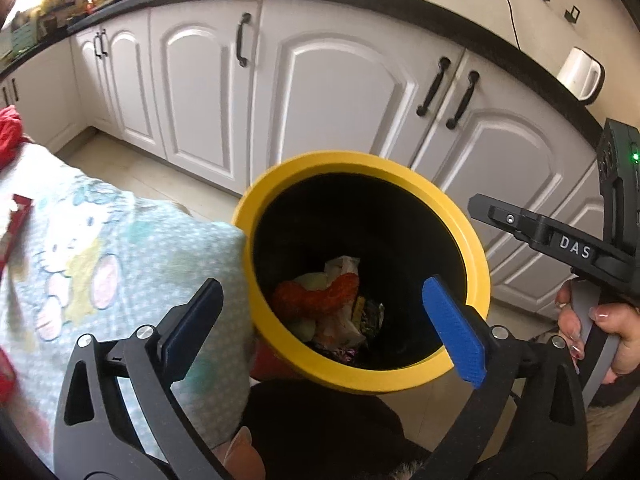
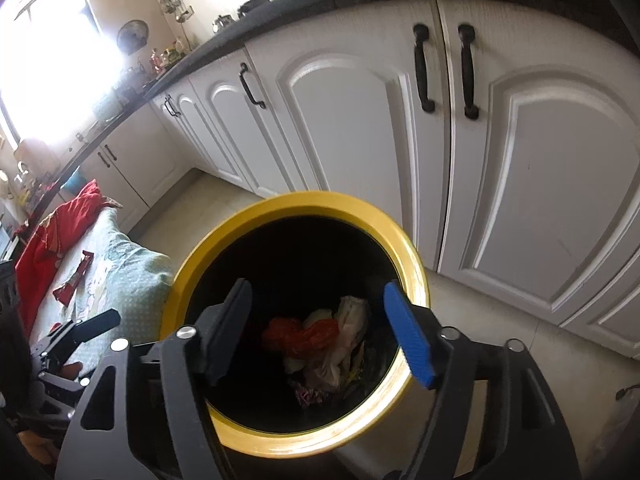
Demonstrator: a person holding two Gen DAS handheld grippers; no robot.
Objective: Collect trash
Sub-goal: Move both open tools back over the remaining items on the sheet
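Observation:
A black bin with a yellow rim (image 1: 280,184) stands on the floor beside a cloth-covered table; it also shows in the right wrist view (image 2: 400,232). Inside lie crumpled wrappers and an orange bag (image 1: 320,300), also seen in the right wrist view (image 2: 304,332). My left gripper (image 1: 324,328) is open and empty above the bin mouth. My right gripper (image 2: 320,332) is open and empty over the bin; it also shows in the left wrist view (image 1: 500,216). A red wrapper (image 2: 74,280) lies on the tablecloth.
White cabinets (image 1: 328,92) with black handles stand close behind the bin under a dark counter. A white kettle (image 1: 580,74) sits on the counter. A patterned tablecloth (image 1: 100,248) covers the table on the left, with red fabric (image 2: 52,232) on it.

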